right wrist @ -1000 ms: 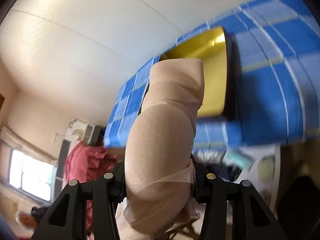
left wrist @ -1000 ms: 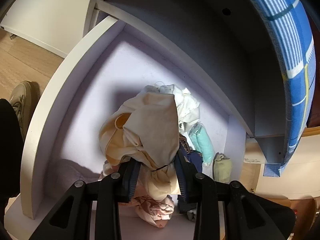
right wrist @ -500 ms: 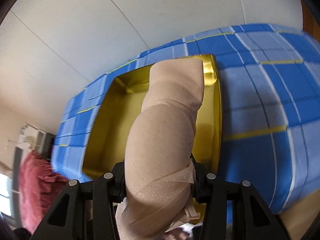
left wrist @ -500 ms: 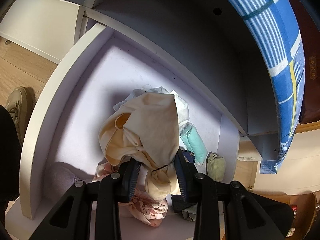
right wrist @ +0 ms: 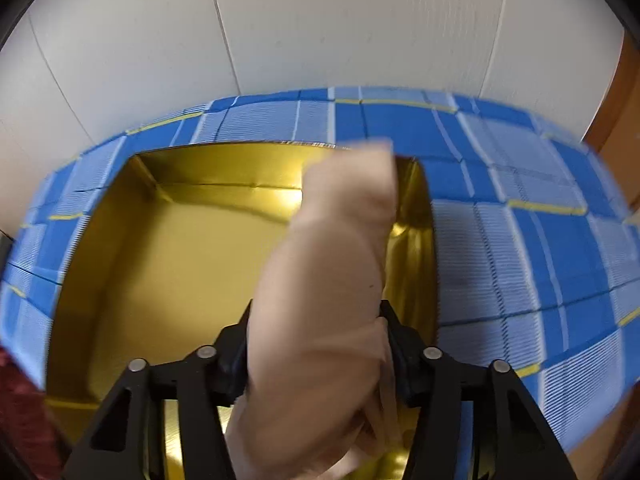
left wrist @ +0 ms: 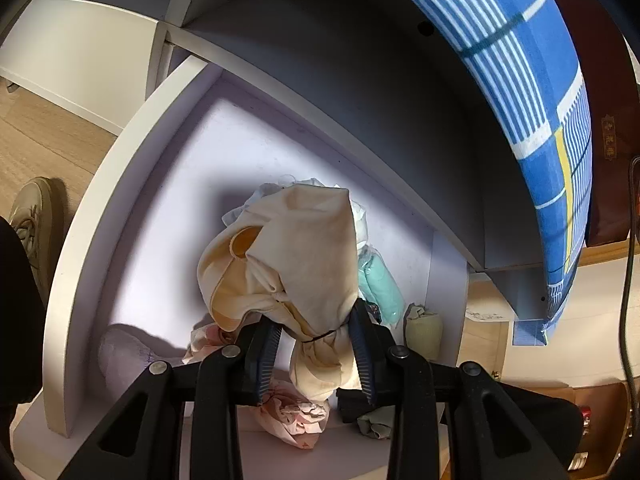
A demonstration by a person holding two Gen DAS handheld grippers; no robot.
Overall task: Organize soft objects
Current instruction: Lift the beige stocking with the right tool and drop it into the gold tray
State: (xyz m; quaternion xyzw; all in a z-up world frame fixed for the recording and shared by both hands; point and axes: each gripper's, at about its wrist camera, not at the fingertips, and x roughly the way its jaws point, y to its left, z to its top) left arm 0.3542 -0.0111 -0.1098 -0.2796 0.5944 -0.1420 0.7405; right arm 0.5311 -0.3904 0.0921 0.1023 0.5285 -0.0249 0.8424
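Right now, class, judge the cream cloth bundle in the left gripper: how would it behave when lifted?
The cream cloth bundle is probably floppy: its folds sag around the left gripper. Likely light, since a pinch at its tied neck holds it. The dark tie should stop it unrolling.

L wrist cam close above open white drawer [left wrist: 92, 216], angled steeply down, R wrist cam near over gold box [right wrist: 152, 264], facing down, both catching blue plaid cloth [right wrist: 520, 248].

White panelled wall [right wrist: 280, 20], wooden floor [left wrist: 44, 144], pale open drawer [left wrist: 96, 216], blue plaid cloth [right wrist: 520, 240]
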